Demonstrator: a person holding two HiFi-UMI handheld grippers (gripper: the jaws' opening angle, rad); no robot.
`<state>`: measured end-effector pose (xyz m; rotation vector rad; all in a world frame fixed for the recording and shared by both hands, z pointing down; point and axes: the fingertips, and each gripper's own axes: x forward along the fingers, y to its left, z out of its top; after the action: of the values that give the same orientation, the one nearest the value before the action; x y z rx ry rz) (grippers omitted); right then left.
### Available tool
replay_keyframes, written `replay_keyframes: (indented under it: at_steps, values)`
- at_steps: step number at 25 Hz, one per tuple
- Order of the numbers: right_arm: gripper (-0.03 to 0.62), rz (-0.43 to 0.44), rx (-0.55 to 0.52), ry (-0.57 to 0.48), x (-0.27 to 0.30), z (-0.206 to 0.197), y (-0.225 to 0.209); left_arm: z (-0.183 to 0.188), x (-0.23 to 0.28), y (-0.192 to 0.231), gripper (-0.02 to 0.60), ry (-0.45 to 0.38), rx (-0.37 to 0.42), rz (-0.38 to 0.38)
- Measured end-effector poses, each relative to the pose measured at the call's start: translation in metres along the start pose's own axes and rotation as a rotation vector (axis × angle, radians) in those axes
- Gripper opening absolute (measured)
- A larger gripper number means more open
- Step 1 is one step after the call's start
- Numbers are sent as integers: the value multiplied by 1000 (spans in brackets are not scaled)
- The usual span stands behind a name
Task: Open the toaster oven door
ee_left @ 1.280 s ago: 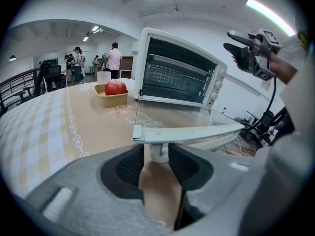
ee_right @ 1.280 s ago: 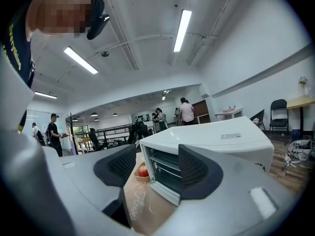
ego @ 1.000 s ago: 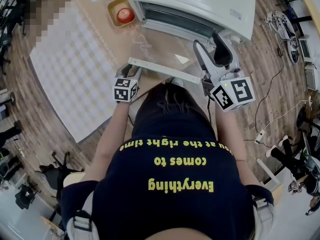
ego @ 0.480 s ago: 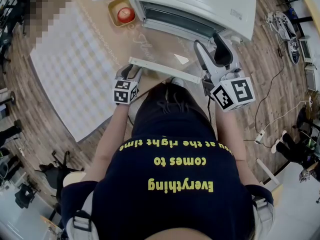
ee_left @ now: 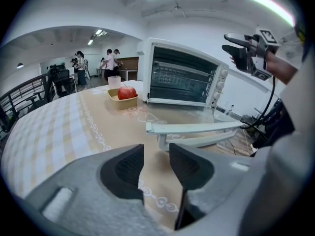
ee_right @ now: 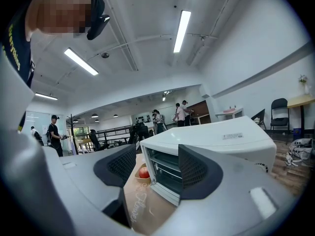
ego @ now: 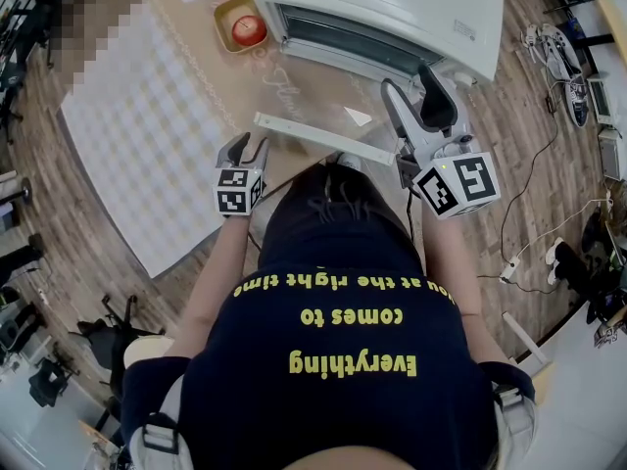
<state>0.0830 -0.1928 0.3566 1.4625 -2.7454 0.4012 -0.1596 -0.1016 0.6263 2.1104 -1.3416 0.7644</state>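
The white toaster oven (ego: 392, 8) stands at the back of the table. Its glass door (ego: 323, 91) lies swung down flat, the white handle bar (ego: 323, 137) toward me. My left gripper (ego: 245, 148) hovers just off the bar's left end, apart from it. In the left gripper view the jaws (ee_left: 156, 156) stand slightly apart with nothing between them, and the handle bar (ee_left: 194, 128) lies ahead. My right gripper (ego: 411, 86) hangs open and empty beside the oven's right front; in the right gripper view (ee_right: 157, 163) it looks level past the oven (ee_right: 211, 141).
A red apple (ego: 247, 29) sits in a small yellow bowl (ego: 223, 16) left of the oven, also seen as the apple (ee_left: 126, 92). A checked cloth (ego: 137, 116) covers the table's left part. Cables and shoes lie on the floor at the right. People stand far behind.
My left gripper has drawn back from the handle bar's left end, toward me and slightly left. The door and my right gripper have stayed where they were.
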Motion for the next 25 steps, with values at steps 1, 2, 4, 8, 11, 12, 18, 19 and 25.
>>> replay_keyframes:
  at_steps: [1, 2, 4, 8, 11, 12, 18, 19, 25]
  values:
    - [265, 0, 0, 0, 0, 0, 0, 5, -4, 0, 166, -11, 3, 9]
    - [265, -1, 0, -1, 0, 0, 0, 11, -8, -2, 162, -21, 10, 15]
    - [265, -3, 1, -2, 0, 0, -1, 20, -14, -7, 141, -35, 34, 17]
    - [265, -5, 1, -7, 0, 2, -2, 44, -26, -21, 97, -96, 70, 0]
    - [265, -9, 1, -11, 0, 3, -3, 73, -34, -28, 66, -179, 76, -15]
    - [265, -11, 1, -12, 0, 4, -3, 84, -36, -29, 59, -208, 78, -19]
    - [258, -29, -10, -21, -15, 3, -4, 141, -51, -53, 3, -328, 111, -82]
    - [250, -32, -12, -25, -13, 5, -5, 154, -52, -53, 2, -349, 121, -89]
    - [190, -44, -28, -48, -13, 16, -6, 217, -65, -61, 2, -477, 183, -105]
